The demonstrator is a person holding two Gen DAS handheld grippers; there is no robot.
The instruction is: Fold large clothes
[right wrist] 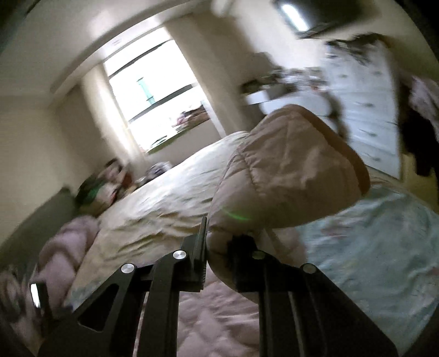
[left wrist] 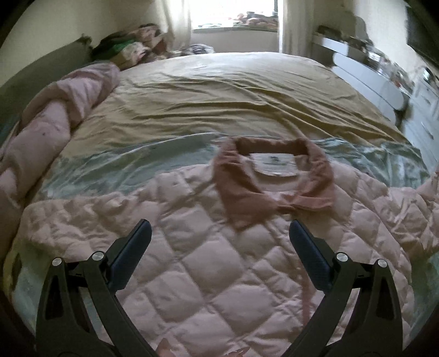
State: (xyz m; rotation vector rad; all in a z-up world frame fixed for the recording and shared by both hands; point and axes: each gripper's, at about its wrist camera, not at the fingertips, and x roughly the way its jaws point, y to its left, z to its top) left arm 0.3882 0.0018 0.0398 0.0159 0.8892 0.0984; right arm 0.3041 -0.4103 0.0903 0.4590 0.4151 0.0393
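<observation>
A pale pink quilted jacket [left wrist: 208,247] lies spread flat on the bed, its darker pink collar [left wrist: 274,186] and white label turned toward the far side. My left gripper [left wrist: 219,233] hangs open above the jacket's chest, just short of the collar, nothing between its fingers. In the tilted right wrist view, my right gripper [right wrist: 219,241] is shut on a bunched end of the jacket, apparently a sleeve [right wrist: 288,175], and holds it lifted above the bed. The rest of the jacket [right wrist: 219,315] shows blurred below it.
The bed carries a tan sheet [left wrist: 233,93] and a pale green cover [left wrist: 109,164]. A rolled pink quilt [left wrist: 49,123] lies along its left edge, with piled clothes near the window [left wrist: 236,13]. White drawers [left wrist: 384,82] stand along the right.
</observation>
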